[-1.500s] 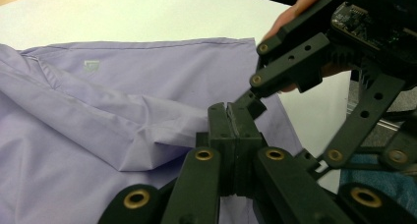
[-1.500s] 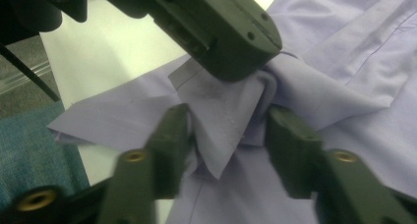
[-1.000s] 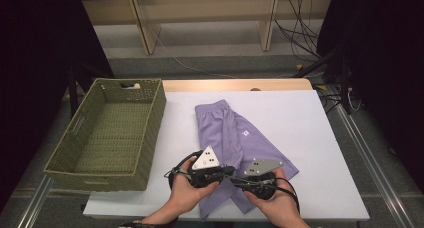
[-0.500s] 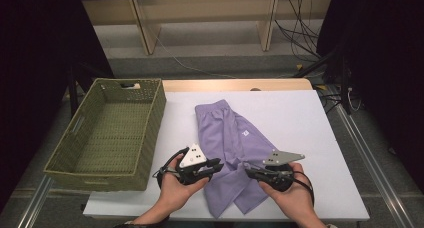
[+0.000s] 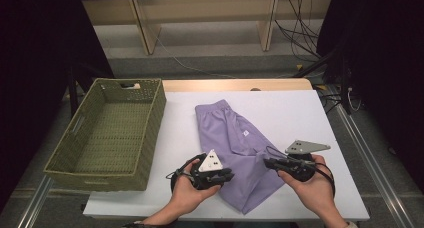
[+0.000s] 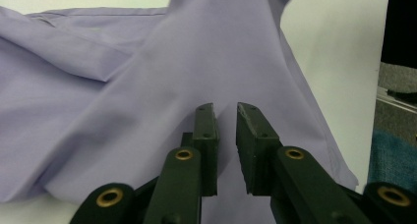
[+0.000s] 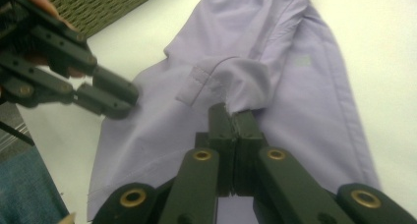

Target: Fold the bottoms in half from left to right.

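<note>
Nearest: person's two hands at table's near edge, one gripper each.

L gripper (image 5: pixel 227 176), near-left of the cloth: tips rest at the garment's left edge. In left gripper view (image 6: pixel 226 117) jaws stand slightly apart, narrow gap, nothing pinched; fabric lies under and ahead of them. Jaws have just been opening a little, no cloth caught between.

R gripper (image 5: pixel 270 163), near-right: jaws together, clamped on a fold of the purple shorts (image 5: pixel 237 150). Right gripper view (image 7: pixel 235 117) shows a bunched hem lifted into the tips, pads pressed tight on it; L gripper visible there at upper left, touching the cloth's edge.

Purple shorts: lying on white table (image 5: pixel 310 113), roughly centre, long axis running near-to-far, near end reaching close to the table's front edge, between the two grippers. Mostly flat w/ creases; small pale label on the right half. Waist end farthest from the person.

Left of shorts, apart from them: green woven basket (image 5: pixel 150 133), rectangular, on table's left side, overhanging the left edge.

Beyond the table: floor w/ cables (image 5: pixel 295 23), wooden shelf legs.
</note>
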Available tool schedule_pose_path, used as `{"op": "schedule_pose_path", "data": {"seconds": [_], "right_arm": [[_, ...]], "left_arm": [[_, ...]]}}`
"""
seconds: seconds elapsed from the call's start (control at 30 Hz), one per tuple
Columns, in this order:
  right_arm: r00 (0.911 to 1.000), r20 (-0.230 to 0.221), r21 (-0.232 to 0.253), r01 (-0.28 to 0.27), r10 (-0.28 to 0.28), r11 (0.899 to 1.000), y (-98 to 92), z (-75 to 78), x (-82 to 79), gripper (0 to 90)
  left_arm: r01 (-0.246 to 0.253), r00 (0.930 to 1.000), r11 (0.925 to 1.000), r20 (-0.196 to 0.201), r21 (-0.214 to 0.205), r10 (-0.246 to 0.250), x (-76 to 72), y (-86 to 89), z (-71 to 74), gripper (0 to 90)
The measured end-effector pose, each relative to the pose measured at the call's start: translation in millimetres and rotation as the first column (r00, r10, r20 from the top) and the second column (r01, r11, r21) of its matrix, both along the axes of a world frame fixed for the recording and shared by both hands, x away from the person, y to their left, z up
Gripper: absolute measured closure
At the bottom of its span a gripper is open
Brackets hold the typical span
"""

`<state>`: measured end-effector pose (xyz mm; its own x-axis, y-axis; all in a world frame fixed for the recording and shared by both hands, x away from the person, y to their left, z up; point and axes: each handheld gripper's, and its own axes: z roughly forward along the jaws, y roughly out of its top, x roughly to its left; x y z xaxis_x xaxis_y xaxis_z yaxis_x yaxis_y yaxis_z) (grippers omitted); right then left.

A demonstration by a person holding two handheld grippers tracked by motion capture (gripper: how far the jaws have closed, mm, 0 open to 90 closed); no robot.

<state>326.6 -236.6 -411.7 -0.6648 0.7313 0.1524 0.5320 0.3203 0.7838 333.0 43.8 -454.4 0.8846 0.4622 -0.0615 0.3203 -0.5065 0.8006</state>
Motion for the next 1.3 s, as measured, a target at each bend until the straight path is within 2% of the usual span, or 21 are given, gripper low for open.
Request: {"op": "schedule_pose_path", "data": {"seconds": [0.07, 0.27, 0.3, 0.63, 0.83, 1.0, 1.13, 1.2, 1.27, 1.3], "right_arm": [[1.0000, -0.002, 0.002, 0.007, -0.007, 1.000, -4.6, 0.8, 1.2, 89.8], [0.9967, -0.080, -0.019, 0.014, -0.015, 1.000, -15.7, -7.9, 2.7, 89.6], [0.9965, -0.082, -0.023, 0.014, -0.016, 1.000, -16.9, -10.3, 3.1, 89.6], [0.9847, -0.172, -0.058, 0.017, -0.027, 0.998, -24.7, -23.6, 4.8, 89.2], [0.9678, -0.248, -0.077, 0.026, -0.044, 0.997, -29.9, -33.6, 7.2, 88.4], [0.9518, -0.297, -0.098, 0.050, -0.077, 0.994, -36.4, -40.7, 8.9, 86.5], [0.9419, -0.317, -0.148, 0.066, -0.110, 0.987, -42.9, -44.2, 9.7, 81.9], [0.9440, -0.304, -0.169, 0.080, -0.129, 0.982, -45.3, -43.2, 9.5, 79.3], [0.9527, -0.274, -0.156, 0.091, -0.132, 0.984, -47.1, -37.8, 10.0, 76.3], [0.9598, -0.247, -0.141, 0.101, -0.134, 0.985, -47.1, -34.1, 10.3, 74.1]], "left_arm": [[0.004, 1.0000, 1.0000, -0.003, 0.006, -0.004, 0.2, -1.3, -1.0, 78.2], [0.038, 0.9990, 0.9985, -0.024, 0.038, -0.037, 1.0, -6.8, -7.2, 78.6], [0.042, 0.9988, 0.9983, -0.028, 0.039, -0.041, 0.4, -8.8, -8.1, 78.5], [0.096, 0.9934, 0.9913, -0.072, 0.090, -0.090, -1.6, -21.3, -18.6, 78.9], [0.120, 0.9893, 0.9866, -0.097, 0.111, -0.109, -3.0, -25.8, -24.4, 79.8], [0.134, 0.9876, 0.9825, -0.099, 0.130, -0.121, -4.7, -28.1, -29.2, 81.1], [0.138, 0.9871, 0.9813, -0.100, 0.135, -0.125, -5.3, -29.2, -30.8, 81.4], [0.140, 0.9867, 0.9809, -0.102, 0.135, -0.127, -5.5, -29.6, -31.5, 81.5], [0.141, 0.9866, 0.9806, -0.102, 0.136, -0.128, -5.4, -29.8, -31.4, 81.6], [0.141, 0.9866, 0.9807, -0.102, 0.136, -0.128, -5.3, -29.8, -31.5, 81.7]]}}
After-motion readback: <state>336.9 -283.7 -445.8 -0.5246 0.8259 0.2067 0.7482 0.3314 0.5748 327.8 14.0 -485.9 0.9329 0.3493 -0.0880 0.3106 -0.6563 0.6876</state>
